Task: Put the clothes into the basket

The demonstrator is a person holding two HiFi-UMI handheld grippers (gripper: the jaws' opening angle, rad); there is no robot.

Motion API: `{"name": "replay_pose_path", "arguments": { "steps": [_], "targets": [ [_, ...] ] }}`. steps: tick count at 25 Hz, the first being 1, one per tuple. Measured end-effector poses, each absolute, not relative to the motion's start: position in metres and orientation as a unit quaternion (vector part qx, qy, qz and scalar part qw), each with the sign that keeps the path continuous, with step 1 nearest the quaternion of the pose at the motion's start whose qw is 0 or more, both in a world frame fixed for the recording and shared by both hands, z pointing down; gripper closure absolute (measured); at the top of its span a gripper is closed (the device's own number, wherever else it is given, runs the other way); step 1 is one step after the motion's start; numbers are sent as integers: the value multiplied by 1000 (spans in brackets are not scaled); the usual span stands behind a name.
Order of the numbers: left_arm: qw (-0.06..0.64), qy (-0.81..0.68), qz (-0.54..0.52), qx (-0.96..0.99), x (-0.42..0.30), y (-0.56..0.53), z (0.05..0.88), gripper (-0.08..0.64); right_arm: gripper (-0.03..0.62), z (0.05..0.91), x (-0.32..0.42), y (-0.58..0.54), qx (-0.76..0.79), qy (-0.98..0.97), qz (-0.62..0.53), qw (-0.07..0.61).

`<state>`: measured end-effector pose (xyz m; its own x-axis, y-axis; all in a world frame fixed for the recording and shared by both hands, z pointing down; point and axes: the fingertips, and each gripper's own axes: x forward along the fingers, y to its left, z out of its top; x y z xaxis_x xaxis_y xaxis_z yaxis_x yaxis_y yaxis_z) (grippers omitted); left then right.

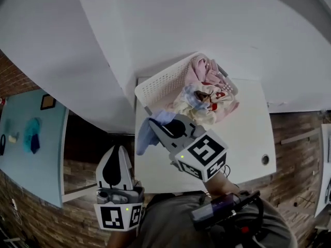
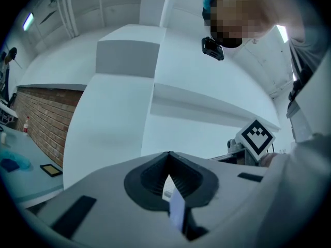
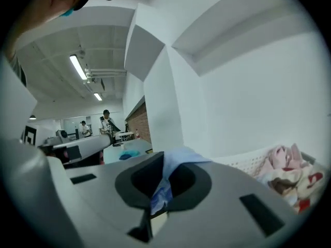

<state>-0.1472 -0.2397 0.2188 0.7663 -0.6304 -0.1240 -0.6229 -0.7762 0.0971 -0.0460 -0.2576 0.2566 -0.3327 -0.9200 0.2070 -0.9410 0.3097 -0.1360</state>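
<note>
Holding the blue cloth (image 1: 145,134), basket (image 1: 158,87) ahead
My right claw (image 1: 155,124) pinches it; basket at one o'clock, nearer it than my pressed-together left claw (image 1: 114,151).

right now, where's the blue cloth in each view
Head view: the blue cloth hangs from the right gripper, left of centre, just below the white basket.
Left gripper view: not in it.
Right gripper view: bottom centre, pinched between the jaws and draped over their tip.
Shared landmark: the white basket, upper centre in the head view, lower right in the right gripper view.
</note>
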Motion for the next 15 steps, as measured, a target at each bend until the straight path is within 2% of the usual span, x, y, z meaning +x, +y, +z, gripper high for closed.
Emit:
{"name": "replay_pose_path", "arguments": {
  "steps": [4,10,13,15],
  "targets": [
    [29,-319,-81,944,-117,-235,211,552,578,243,12,-253,599,-791,106,63],
    [26,-302,-82,949,-71,-232,203,552,574,271,78,-239,589,-782,132,159],
    [33,-296,-73,952,-55,-227,209,552,482,295,99,-223,579,-775,158,198],
    [36,-290,-68,954,-44,-222,212,552,448,304,113,-212,578,-771,169,206]
  ]
}}
